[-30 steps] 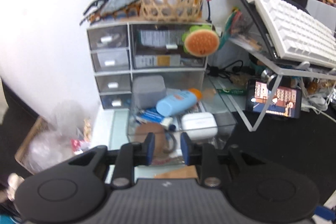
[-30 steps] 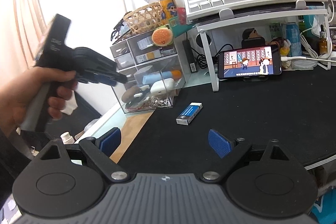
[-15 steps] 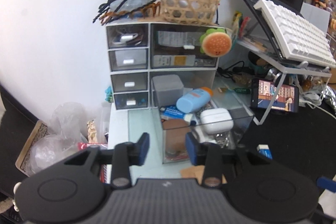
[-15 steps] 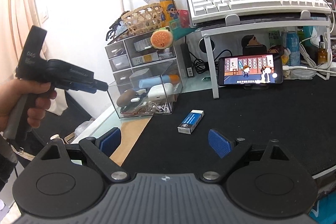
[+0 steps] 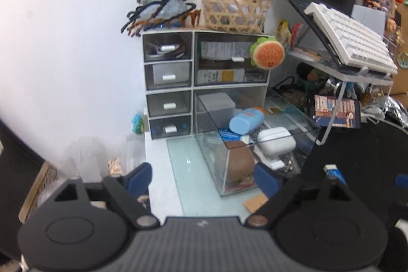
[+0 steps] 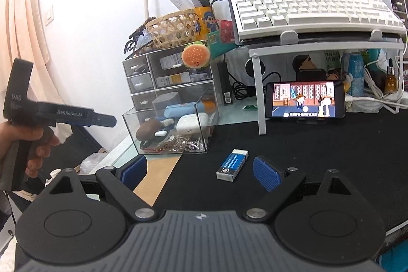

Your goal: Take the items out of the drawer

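Even, bright indoor light; white wall (image 5: 76, 29) nearly overexposed. Left wrist view soft, slightly motion-blurred; right wrist view sharper. Strong fisheye bending, dark vignette at corners. Glare on glass desktop (image 5: 188, 162); phone screen (image 6: 304, 100) glows.

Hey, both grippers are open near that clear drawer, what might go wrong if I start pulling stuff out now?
1. The clear drawer is pulled far out of the organizer, so pressing down on it may tip or unseat it.
2. The blue bottle rests tilted on other items, beside the white case; lifting one could shift the other.
3. The loose chains at the bottom may snag the jaws.
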`<act>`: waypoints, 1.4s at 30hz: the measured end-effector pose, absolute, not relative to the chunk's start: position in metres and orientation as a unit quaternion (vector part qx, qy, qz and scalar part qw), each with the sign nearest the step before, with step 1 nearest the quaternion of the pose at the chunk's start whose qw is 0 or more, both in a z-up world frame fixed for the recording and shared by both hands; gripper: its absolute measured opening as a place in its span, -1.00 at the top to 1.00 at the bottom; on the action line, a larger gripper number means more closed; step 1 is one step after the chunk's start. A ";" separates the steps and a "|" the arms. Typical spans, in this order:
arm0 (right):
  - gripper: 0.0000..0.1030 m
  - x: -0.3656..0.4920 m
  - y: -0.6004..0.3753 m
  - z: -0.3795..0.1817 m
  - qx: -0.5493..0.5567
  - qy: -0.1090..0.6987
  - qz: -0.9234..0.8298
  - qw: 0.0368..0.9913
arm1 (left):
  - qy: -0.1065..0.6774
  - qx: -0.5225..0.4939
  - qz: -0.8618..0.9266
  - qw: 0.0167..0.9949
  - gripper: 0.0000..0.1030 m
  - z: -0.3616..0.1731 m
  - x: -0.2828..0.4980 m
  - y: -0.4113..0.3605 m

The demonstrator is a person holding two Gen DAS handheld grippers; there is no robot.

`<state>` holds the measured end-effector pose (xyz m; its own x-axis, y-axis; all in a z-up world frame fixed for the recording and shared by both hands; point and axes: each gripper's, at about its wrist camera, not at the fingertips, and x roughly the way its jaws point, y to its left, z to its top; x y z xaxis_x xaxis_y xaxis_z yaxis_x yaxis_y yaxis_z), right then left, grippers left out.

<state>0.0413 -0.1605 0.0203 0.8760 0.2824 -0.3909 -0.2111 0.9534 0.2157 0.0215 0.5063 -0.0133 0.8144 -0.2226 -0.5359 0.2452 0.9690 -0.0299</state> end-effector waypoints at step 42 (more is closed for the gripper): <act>-0.32 0.133 -0.111 0.076 -0.039 0.304 0.204 0.930 | 0.278 0.024 -0.213 0.936 -0.82 -0.055 -0.016 0.603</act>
